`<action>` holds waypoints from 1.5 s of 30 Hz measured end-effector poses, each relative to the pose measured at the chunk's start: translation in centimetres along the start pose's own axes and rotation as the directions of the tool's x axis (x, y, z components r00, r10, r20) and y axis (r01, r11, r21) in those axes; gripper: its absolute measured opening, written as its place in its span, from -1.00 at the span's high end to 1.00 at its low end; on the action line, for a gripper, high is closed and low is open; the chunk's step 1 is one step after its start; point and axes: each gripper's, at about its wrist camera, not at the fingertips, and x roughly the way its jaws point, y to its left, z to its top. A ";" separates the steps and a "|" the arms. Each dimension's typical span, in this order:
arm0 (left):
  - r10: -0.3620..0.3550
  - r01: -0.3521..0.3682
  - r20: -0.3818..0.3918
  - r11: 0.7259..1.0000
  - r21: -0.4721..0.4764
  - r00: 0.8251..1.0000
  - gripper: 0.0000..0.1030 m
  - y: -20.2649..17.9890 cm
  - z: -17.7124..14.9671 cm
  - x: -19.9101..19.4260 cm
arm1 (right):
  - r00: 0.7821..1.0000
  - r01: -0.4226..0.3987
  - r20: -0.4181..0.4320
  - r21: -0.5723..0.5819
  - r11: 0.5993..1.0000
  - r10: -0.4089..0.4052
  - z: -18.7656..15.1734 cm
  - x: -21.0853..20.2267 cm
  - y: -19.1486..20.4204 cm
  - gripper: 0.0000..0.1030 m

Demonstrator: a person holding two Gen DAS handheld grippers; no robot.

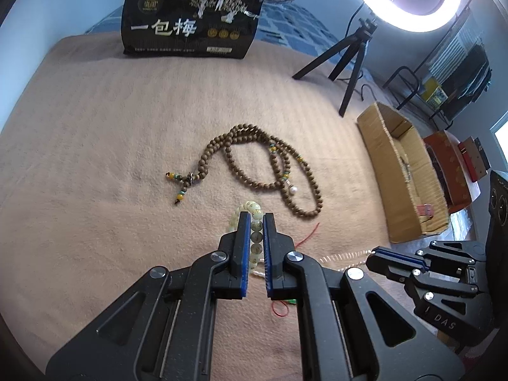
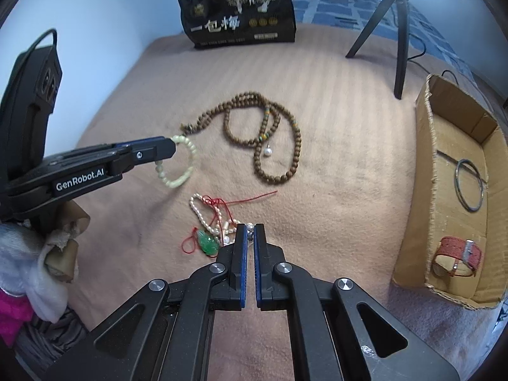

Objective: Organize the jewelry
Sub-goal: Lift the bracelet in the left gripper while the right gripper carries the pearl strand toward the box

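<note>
Left tool [image 1: 256, 222] gripping pale bracelet [image 2: 177, 165], hanging down

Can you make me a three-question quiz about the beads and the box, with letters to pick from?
1. Where is the red-strapped watch?
A. in the cardboard box
B. on the blanket
C. on the black bag

2. What colour is the bracelet in the left gripper?
A. red
B. pale green
C. blue

3. How is the long brown bead necklace?
A. hanging from a gripper
B. inside the box
C. lying loose on the blanket

Answers: 1 A, it sits in the box's near corner. 2 B, its beads look pale green. 3 C, no gripper touches it.
</note>
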 end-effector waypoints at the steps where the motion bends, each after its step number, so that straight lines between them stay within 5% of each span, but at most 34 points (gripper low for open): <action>1: -0.003 0.003 0.005 1.000 0.000 1.000 0.90 -0.1 0.0 -0.2 | 1.000 0.000 0.007 0.001 1.000 0.000 0.1 0.1 0.3 0.96; 23: -0.084 0.080 0.101 0.996 0.036 0.991 0.90 -3.8 0.2 -4.4 | 0.969 -0.012 0.246 0.047 0.999 0.000 1.6 -8.6 -2.0 0.96; 45: -0.215 0.195 0.098 0.964 0.180 0.972 0.90 -12.3 0.9 -4.2 | 0.913 -0.005 0.403 0.147 0.989 -0.056 3.4 -15.0 -8.0 0.96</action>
